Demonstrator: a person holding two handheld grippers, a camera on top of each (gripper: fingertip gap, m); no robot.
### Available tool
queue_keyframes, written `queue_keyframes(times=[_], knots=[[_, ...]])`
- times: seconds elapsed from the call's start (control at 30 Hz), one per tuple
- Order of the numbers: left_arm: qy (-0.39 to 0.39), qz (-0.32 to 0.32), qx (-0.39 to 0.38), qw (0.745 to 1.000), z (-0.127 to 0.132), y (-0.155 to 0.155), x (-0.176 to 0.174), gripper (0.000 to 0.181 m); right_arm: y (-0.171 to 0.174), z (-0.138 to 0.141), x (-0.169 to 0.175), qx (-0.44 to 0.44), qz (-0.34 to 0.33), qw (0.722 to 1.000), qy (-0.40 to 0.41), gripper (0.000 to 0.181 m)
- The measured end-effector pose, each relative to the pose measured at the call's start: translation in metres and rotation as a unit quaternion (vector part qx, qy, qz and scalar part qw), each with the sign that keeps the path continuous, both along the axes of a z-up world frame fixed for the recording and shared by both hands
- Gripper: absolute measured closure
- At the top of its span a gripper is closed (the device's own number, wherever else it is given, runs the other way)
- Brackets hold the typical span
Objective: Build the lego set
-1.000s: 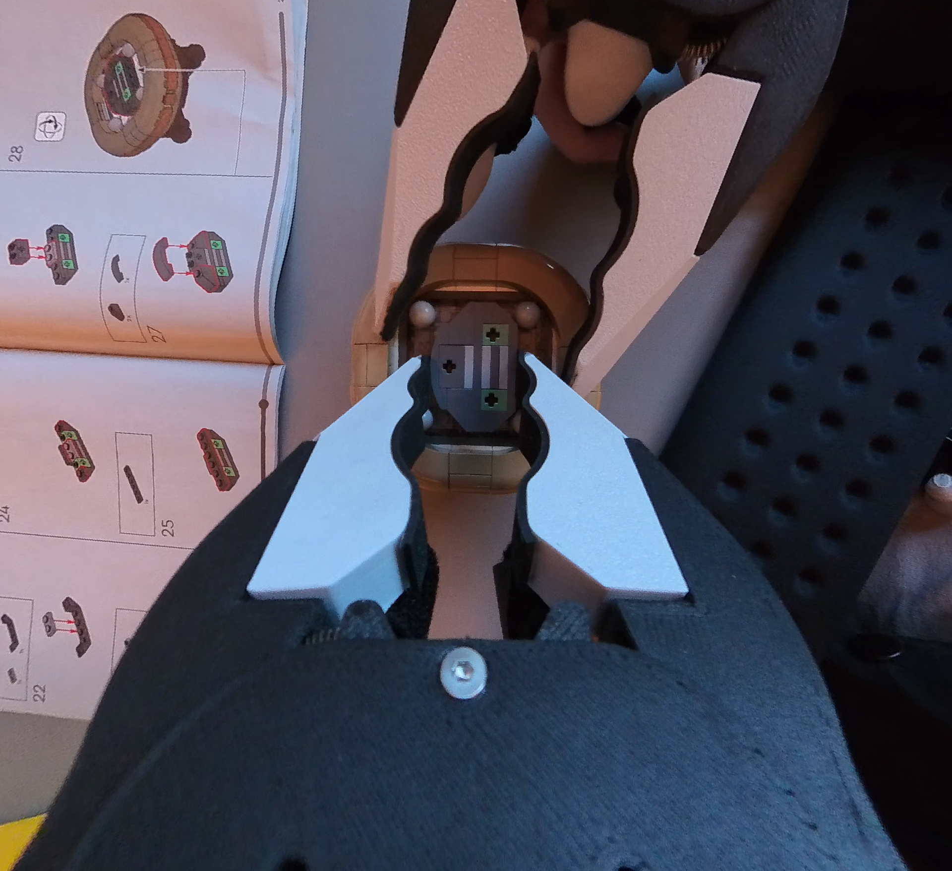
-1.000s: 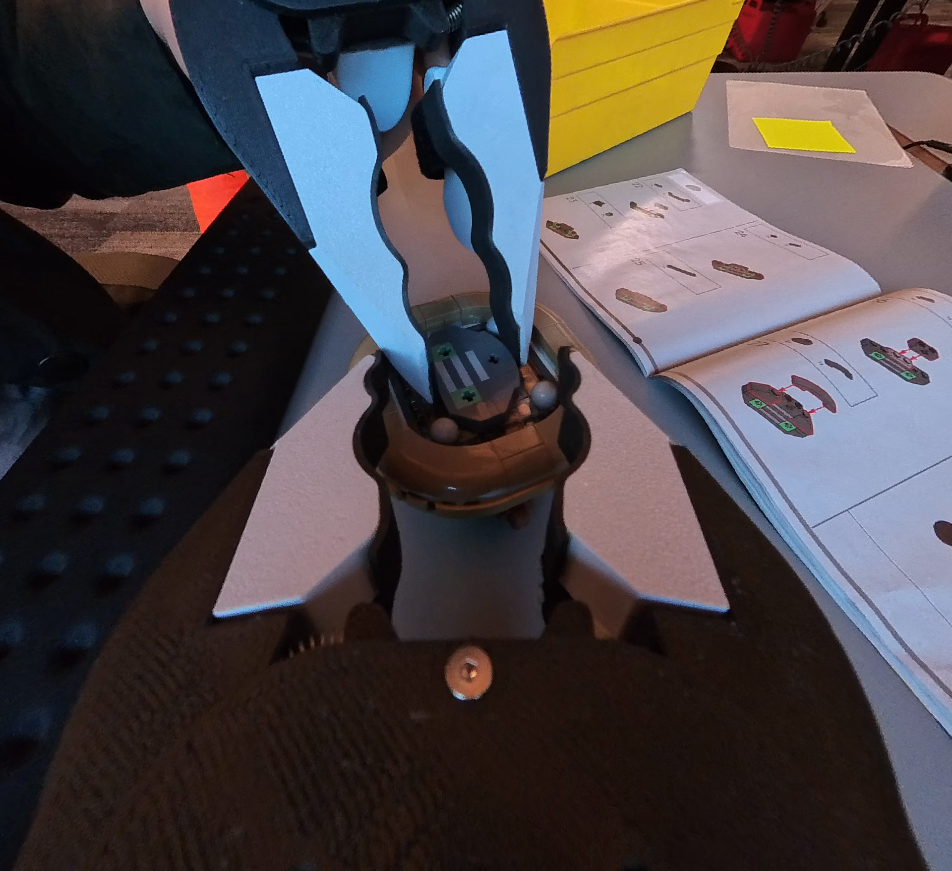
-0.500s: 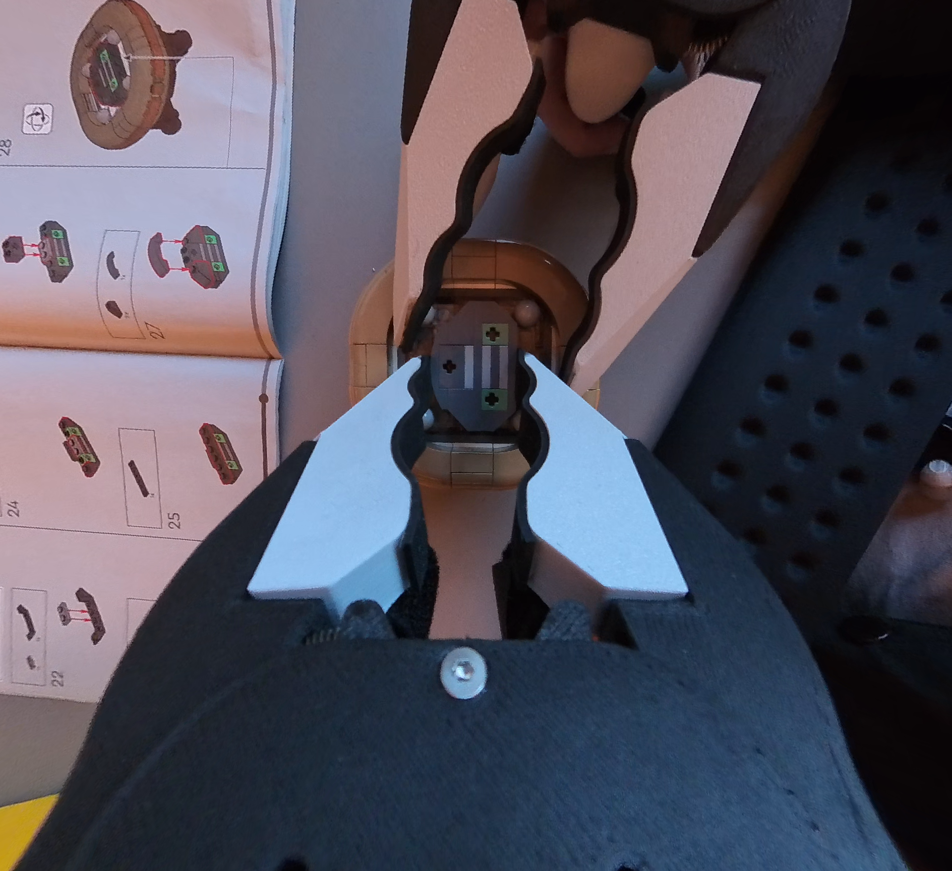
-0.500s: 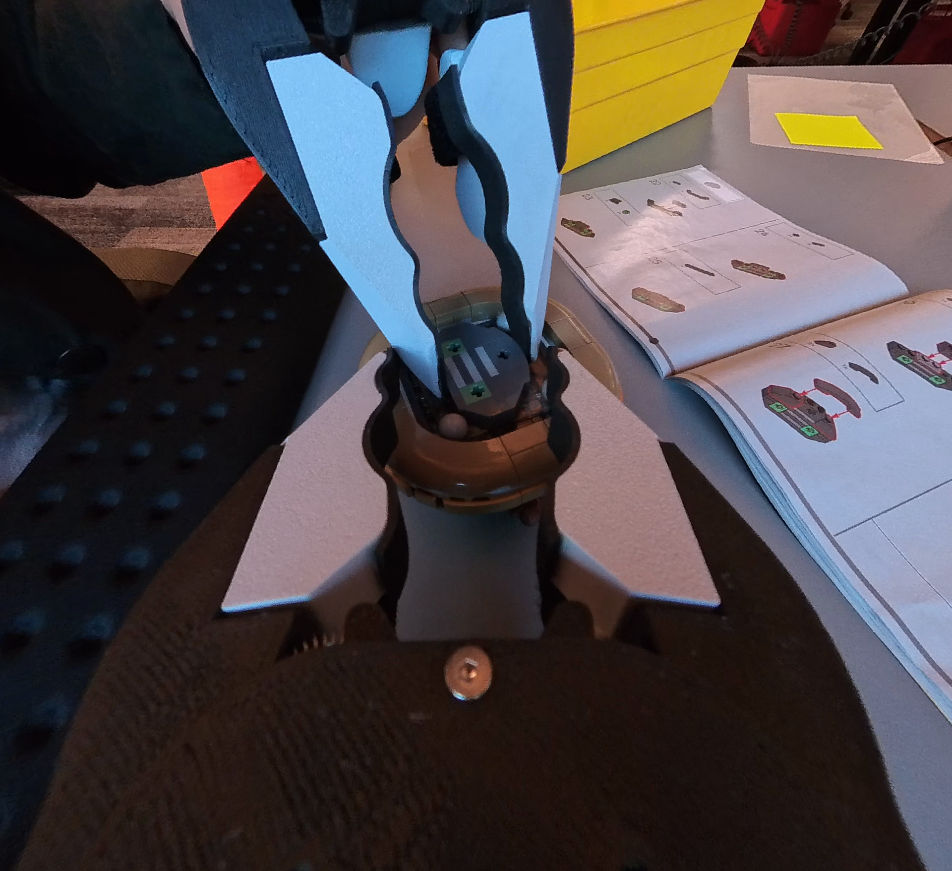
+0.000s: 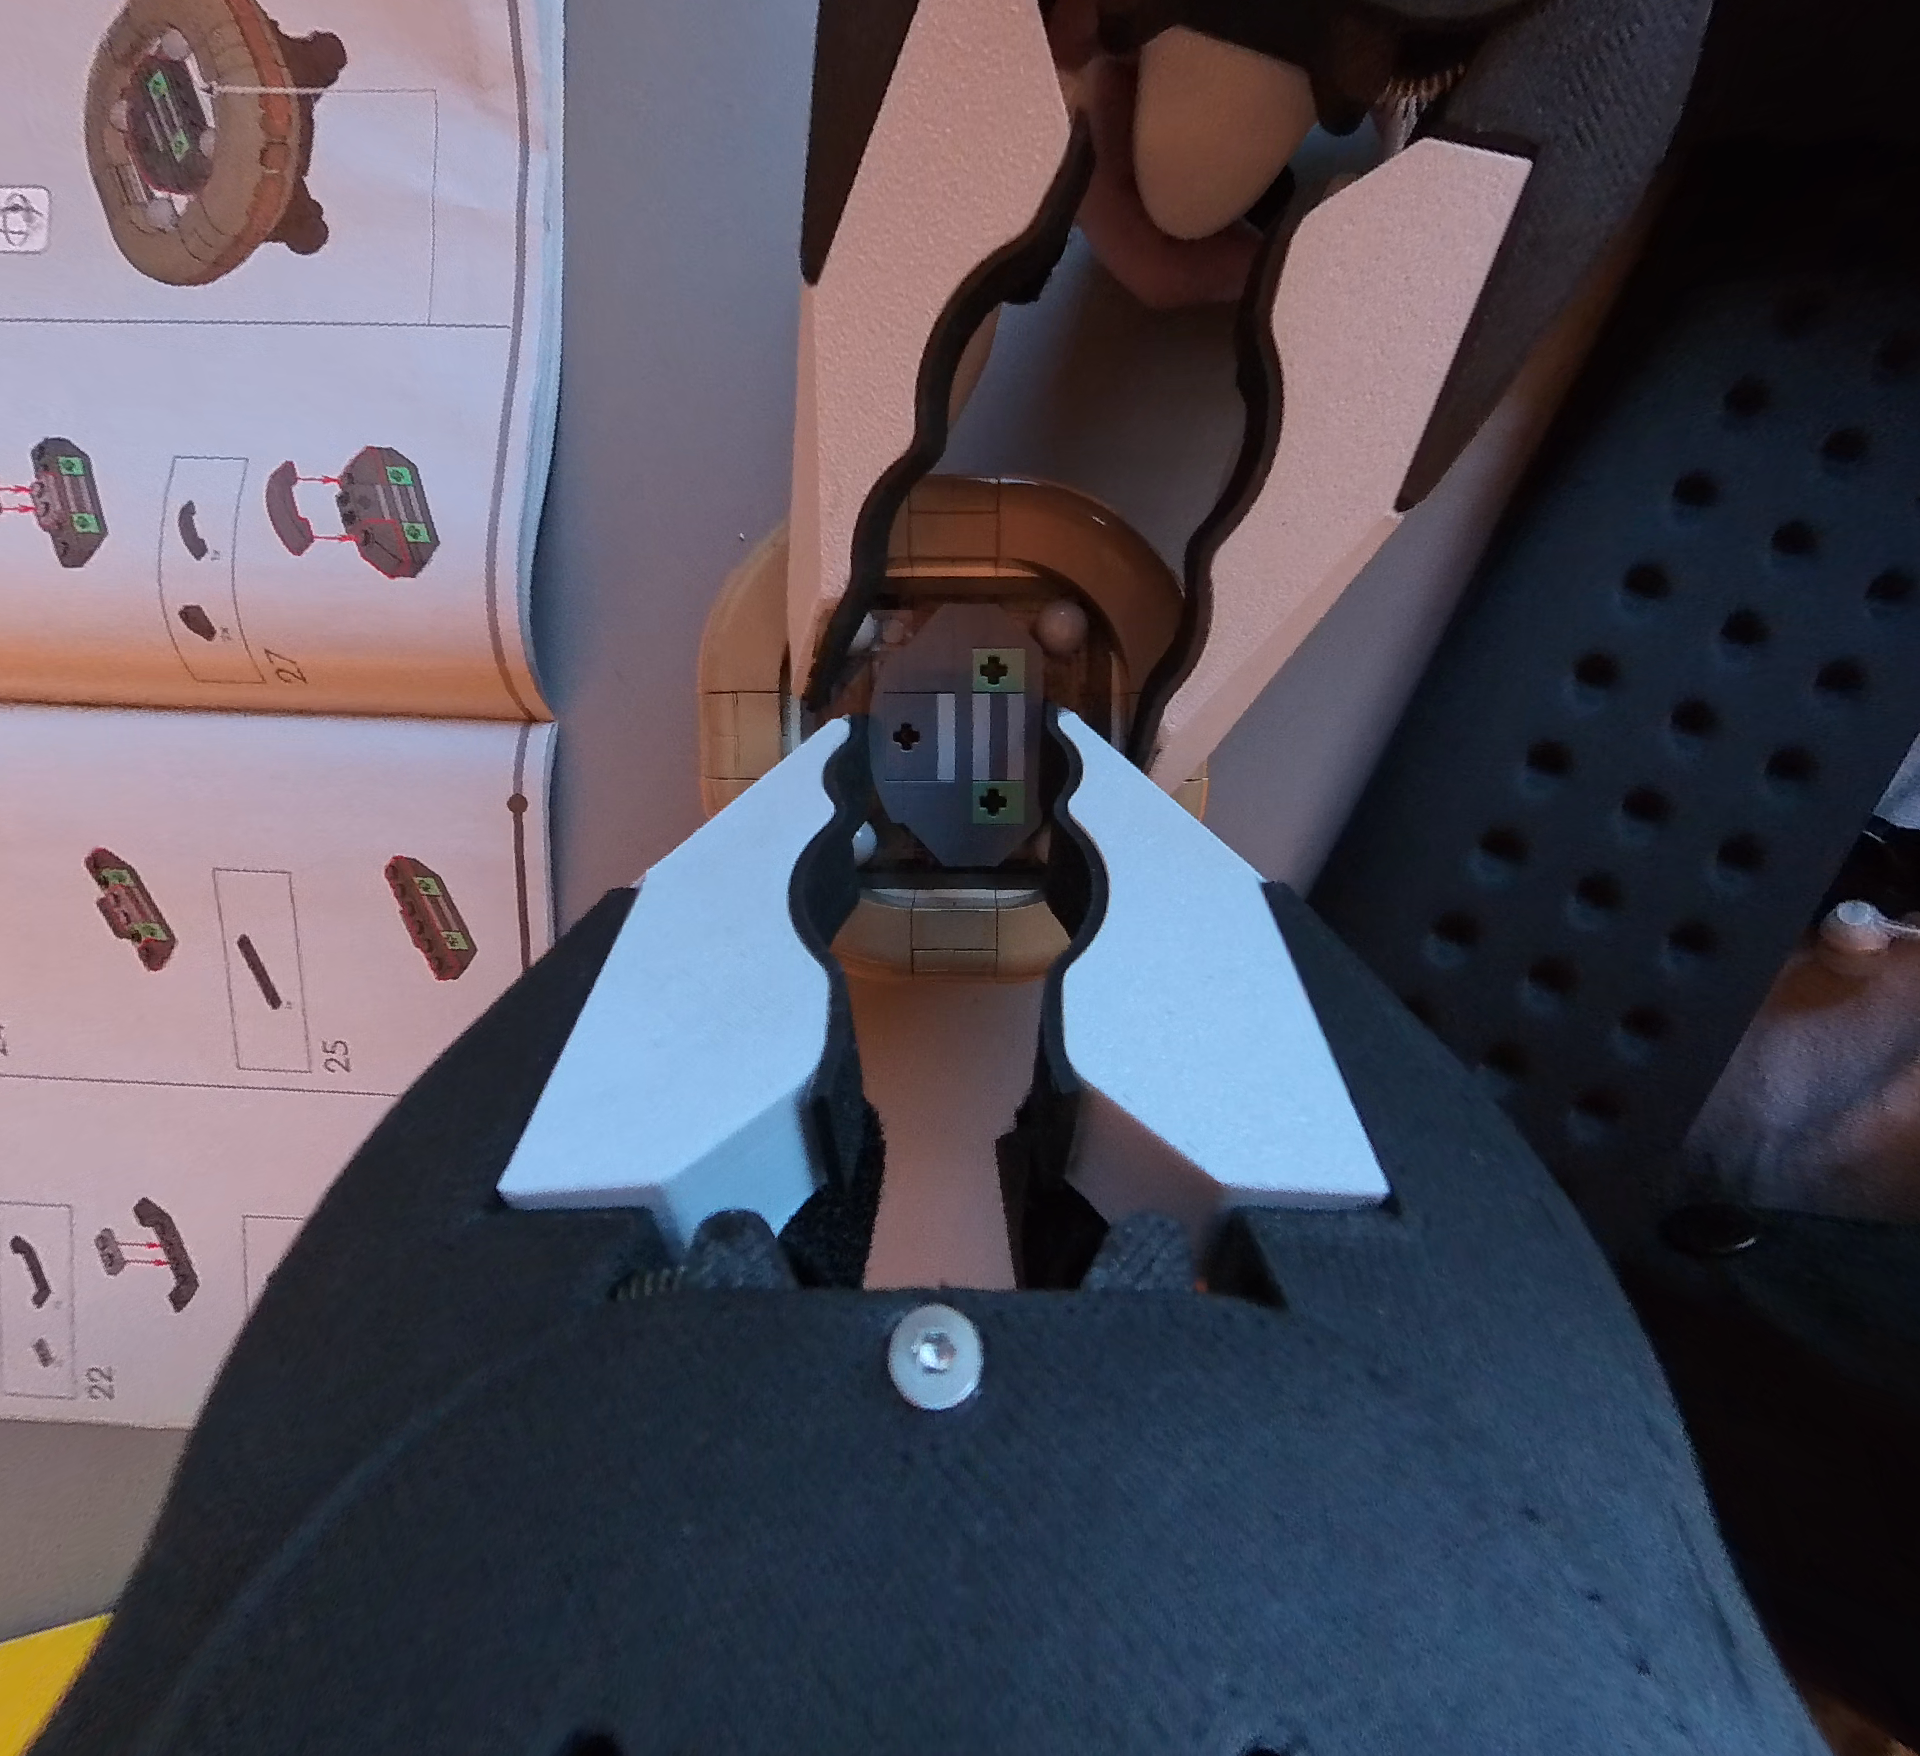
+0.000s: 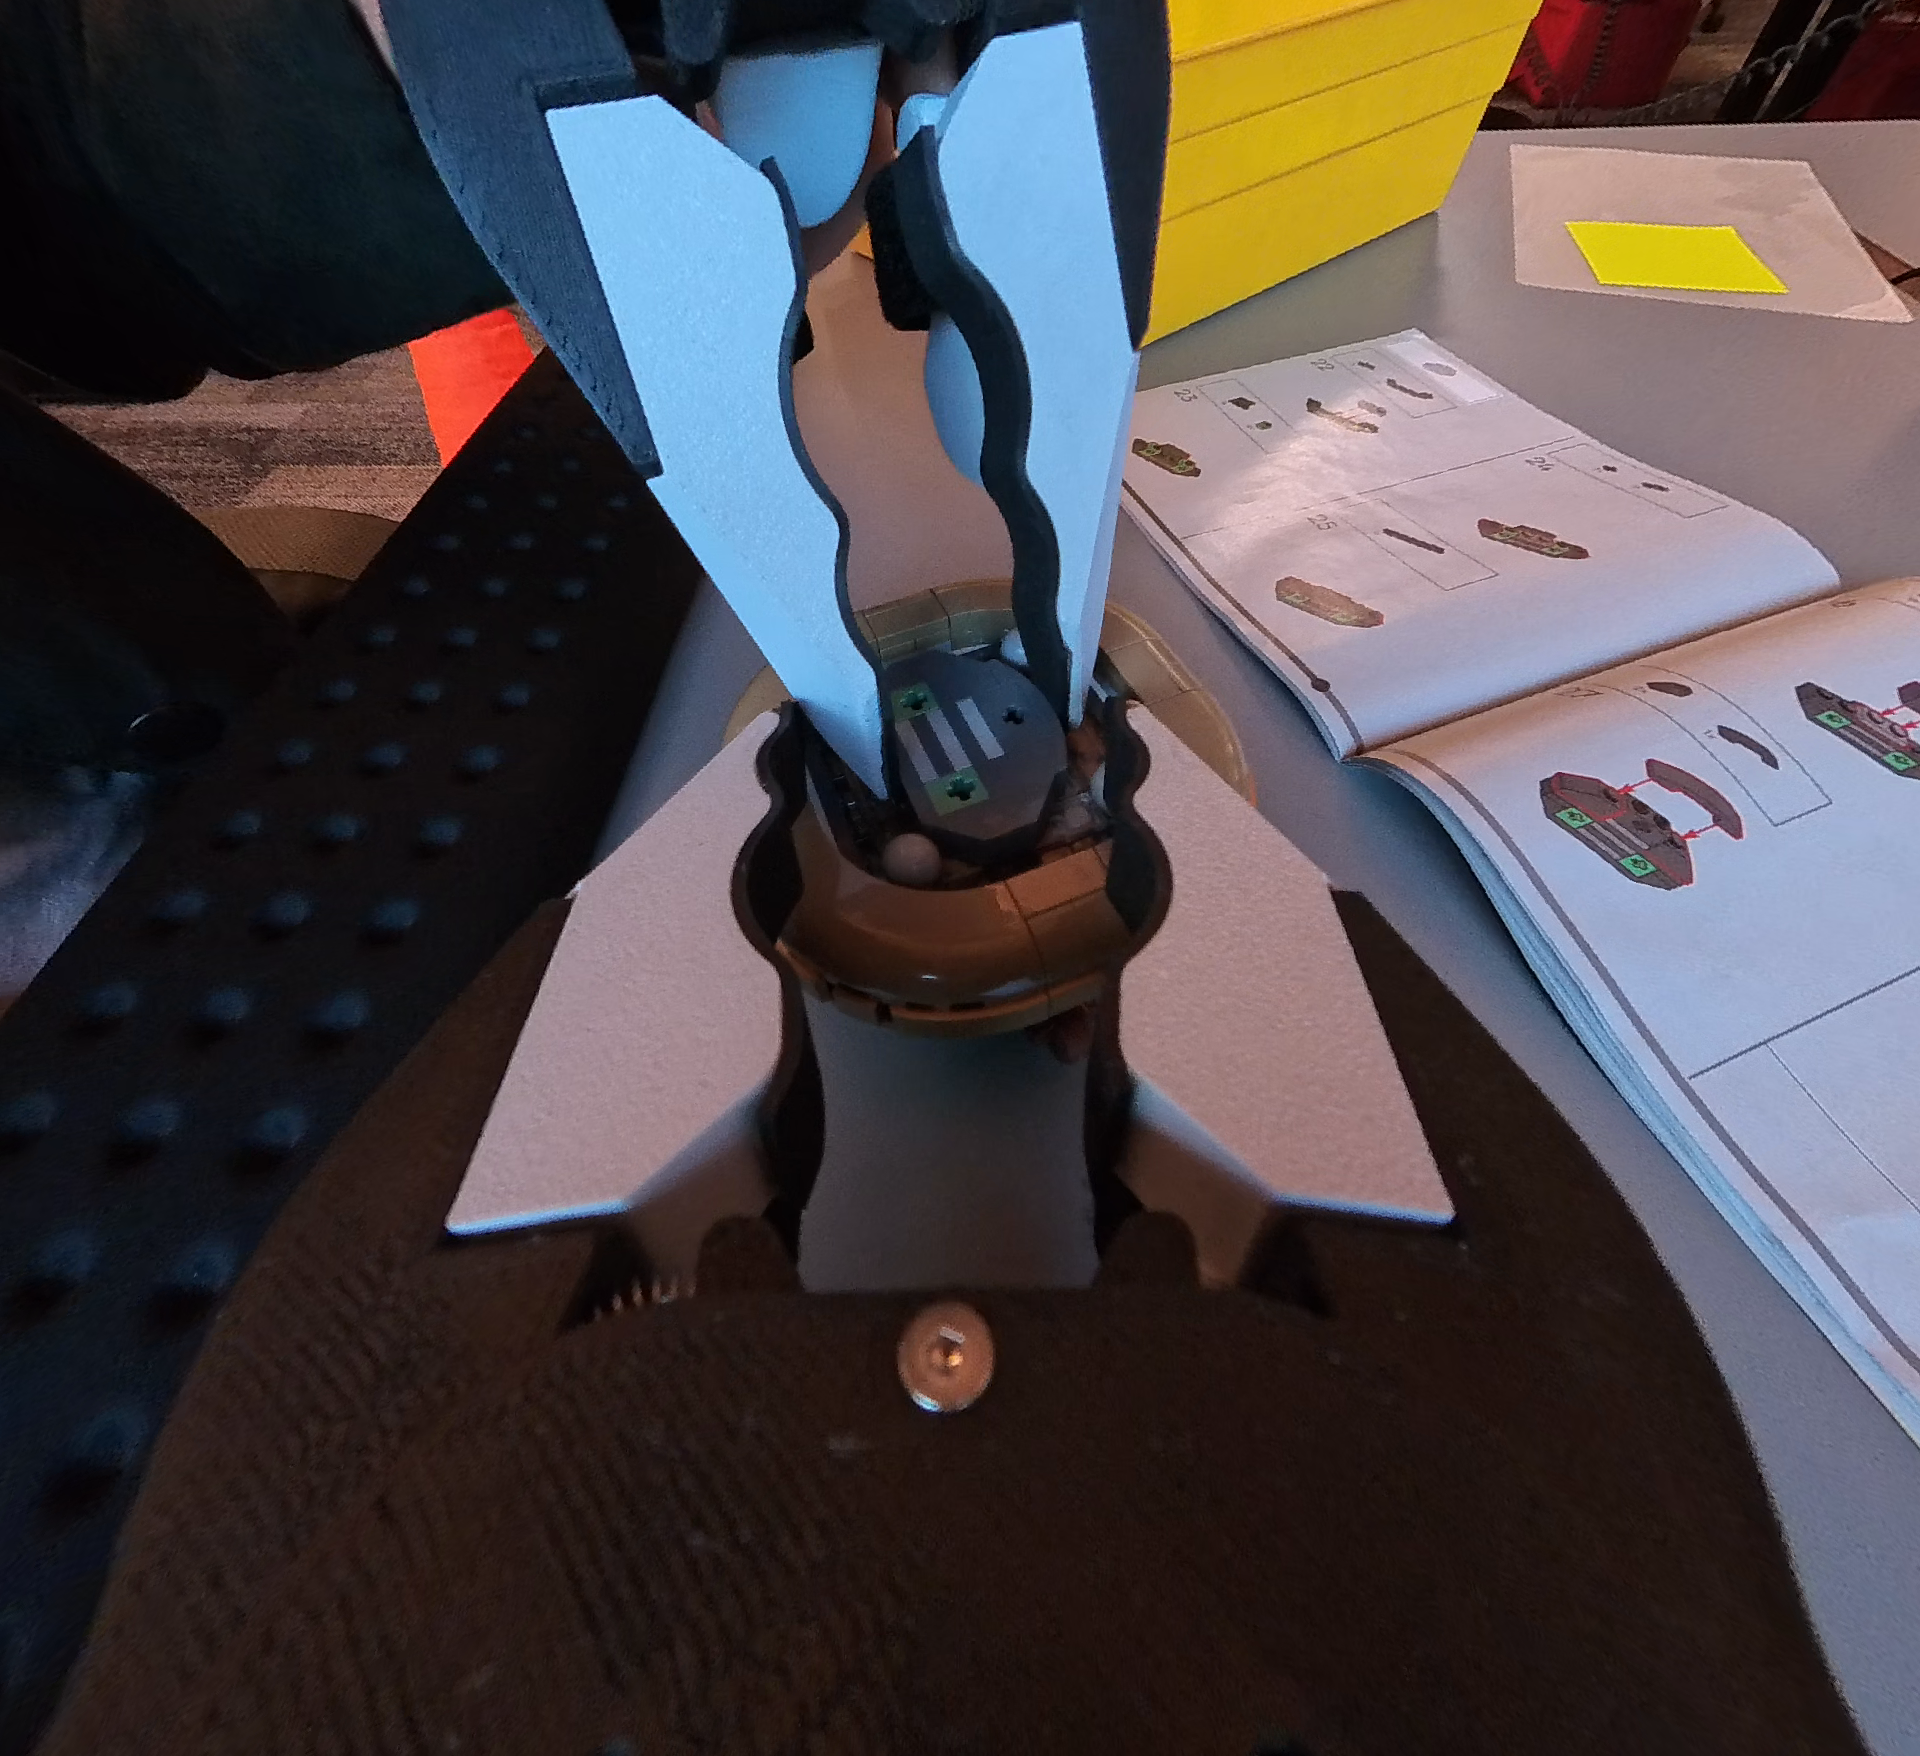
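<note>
The setting looks like a lab or workshop room. A smooth grey tabletop [image 6: 1558,376] carries an open paper instruction booklet [image 6: 1621,667], a yellow plastic storage bin [image 6: 1320,96] and a clear sleeve holding a yellow square sheet [image 6: 1673,257]. A black perforated rubber mat [image 5: 1683,667] lies beside the work area. Behind the bin, dark table legs and red containers [image 6: 1600,33] stand on patterned carpet [image 6: 239,449].

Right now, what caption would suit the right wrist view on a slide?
Right gripper steadies the tan ring model while left gripper sets the dark insert inside.
</note>
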State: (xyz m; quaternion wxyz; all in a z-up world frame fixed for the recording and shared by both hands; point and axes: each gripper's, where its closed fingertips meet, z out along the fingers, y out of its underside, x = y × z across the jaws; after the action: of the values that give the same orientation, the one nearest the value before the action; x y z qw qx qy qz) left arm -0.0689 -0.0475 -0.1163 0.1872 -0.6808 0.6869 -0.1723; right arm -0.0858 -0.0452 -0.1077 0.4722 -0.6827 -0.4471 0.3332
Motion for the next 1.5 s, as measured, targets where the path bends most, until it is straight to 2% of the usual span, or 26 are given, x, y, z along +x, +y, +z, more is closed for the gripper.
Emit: queue_keyframes(times=[0.13, 0.37, 1.23, 1.5], knots=[[0.023, -0.009, -0.005, 1.0, -0.001, -0.0015, 0.0007, 0.15, -0.0001, 0.0008, 0.0018, -0.008, 0.0, 1.0, 0.006, 0.124], [-0.005, -0.009, -0.009, 1.0, -0.0006, -0.0026, 0.004, 0.15, -0.0012, 0.0002, 0.0039, -0.013, -0.001, 1.0, 0.006, 0.124], [0.025, -0.024, -0.007, 0.999, 0.0, -0.005, -0.0007, 0.151, -0.0042, -0.0033, 0.0023, -0.018, 0.002, 1.0, -0.001, 0.125], [0.028, -0.027, 0.015, 0.999, 0.0007, -0.0077, -0.0019, 0.151, -0.0069, -0.0031, 0.0011, -0.016, 0.01, 1.0, -0.001, 0.125]])
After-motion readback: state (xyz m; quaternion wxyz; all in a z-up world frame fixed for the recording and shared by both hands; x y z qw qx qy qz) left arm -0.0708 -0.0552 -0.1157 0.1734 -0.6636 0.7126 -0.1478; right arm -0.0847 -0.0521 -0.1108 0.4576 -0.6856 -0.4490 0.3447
